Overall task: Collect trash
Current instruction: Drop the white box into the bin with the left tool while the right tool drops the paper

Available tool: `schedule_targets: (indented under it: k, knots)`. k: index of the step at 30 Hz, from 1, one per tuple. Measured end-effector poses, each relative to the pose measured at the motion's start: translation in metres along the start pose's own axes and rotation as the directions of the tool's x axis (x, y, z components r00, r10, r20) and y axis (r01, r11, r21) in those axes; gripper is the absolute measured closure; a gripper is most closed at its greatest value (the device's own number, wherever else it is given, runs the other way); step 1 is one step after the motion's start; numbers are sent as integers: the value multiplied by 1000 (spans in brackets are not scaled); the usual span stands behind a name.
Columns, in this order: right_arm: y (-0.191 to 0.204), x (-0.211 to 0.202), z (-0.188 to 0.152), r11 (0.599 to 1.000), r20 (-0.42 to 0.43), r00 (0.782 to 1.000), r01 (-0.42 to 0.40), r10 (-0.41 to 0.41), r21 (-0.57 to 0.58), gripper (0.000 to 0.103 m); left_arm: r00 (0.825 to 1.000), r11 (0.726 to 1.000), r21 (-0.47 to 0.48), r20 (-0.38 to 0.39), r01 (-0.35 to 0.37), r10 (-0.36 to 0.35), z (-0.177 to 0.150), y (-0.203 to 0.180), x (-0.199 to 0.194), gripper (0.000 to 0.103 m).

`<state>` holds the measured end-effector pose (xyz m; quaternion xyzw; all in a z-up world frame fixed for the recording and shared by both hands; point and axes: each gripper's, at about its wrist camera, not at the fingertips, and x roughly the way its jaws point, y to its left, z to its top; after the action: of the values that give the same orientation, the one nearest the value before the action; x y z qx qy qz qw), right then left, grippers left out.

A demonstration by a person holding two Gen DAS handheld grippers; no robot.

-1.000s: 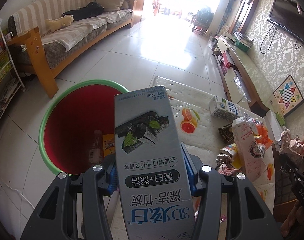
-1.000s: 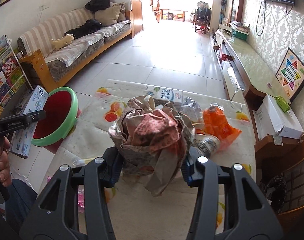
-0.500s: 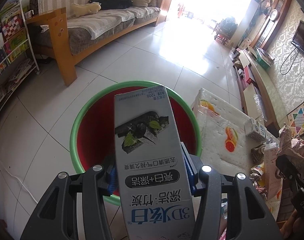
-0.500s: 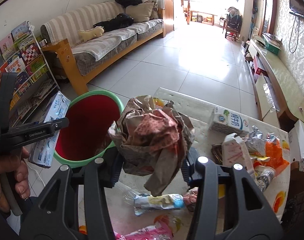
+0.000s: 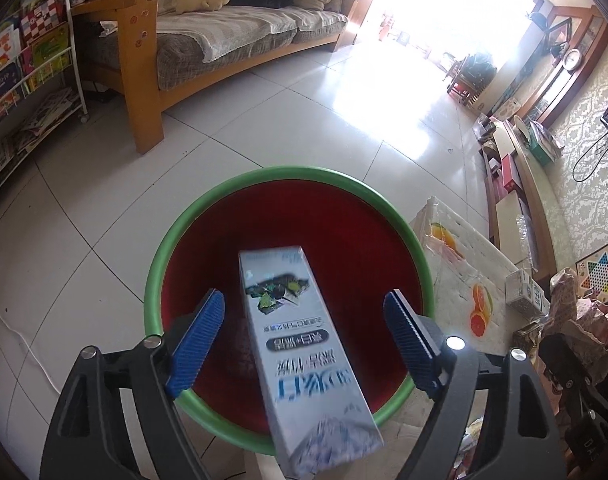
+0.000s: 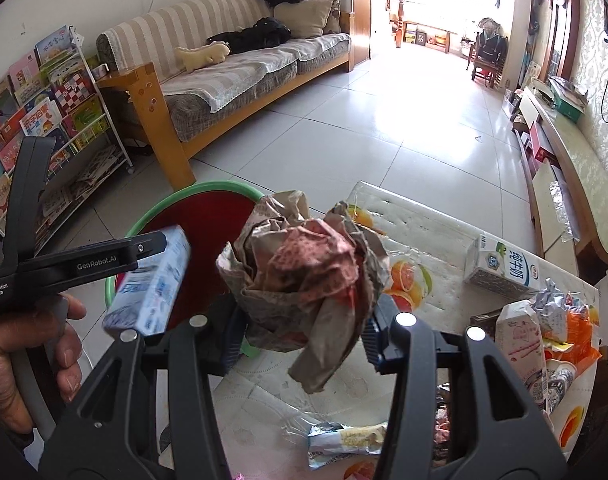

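Note:
My left gripper [image 5: 304,328] is open above the red bin with a green rim [image 5: 159,276]. The grey toothpaste box [image 5: 299,344] hangs loose between the blue pads [image 5: 199,336], touching neither, over the bin's mouth. In the right wrist view the box [image 6: 151,280] is blurred beside the left gripper [image 6: 103,260], over the bin [image 6: 207,208]. My right gripper [image 6: 299,332] is shut on a crumpled brown paper ball [image 6: 304,276], held above the table edge next to the bin.
The table [image 6: 420,224] with a fruit-print cloth holds a milk carton [image 6: 500,268], a pink carton [image 6: 520,340], orange wrappers [image 6: 576,332] and a snack wrapper [image 6: 344,440]. A sofa [image 6: 239,72] and a bookshelf [image 6: 43,120] stand on the left.
My left gripper moved over the bin, then opened and let go of the box, which now drops. My right gripper carried the paper ball left toward the bin.

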<state>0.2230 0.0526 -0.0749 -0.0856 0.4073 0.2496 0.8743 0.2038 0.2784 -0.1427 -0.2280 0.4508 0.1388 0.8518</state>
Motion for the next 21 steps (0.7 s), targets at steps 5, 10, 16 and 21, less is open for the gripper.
schedule_targets:
  k: [5,10,16,21]
  knots:
    - [5,4,5,1000,1,1000,-14,14,-12,56,999,999,-6,28,-31,31,-4,8,-11,18]
    - [21,15,14,999,-2,999,-41,41,-33,56,994,997,-3,79,-73,73,-10,16,-31,12]
    - [47,40,22,995,-23,997,-77,76,-66,56,982,993,-5,144,-121,120,-20,25,-53,8]
    - [69,64,24,991,-59,994,-101,96,-91,56,977,990,-35,158,-139,143,-28,40,-59,8]
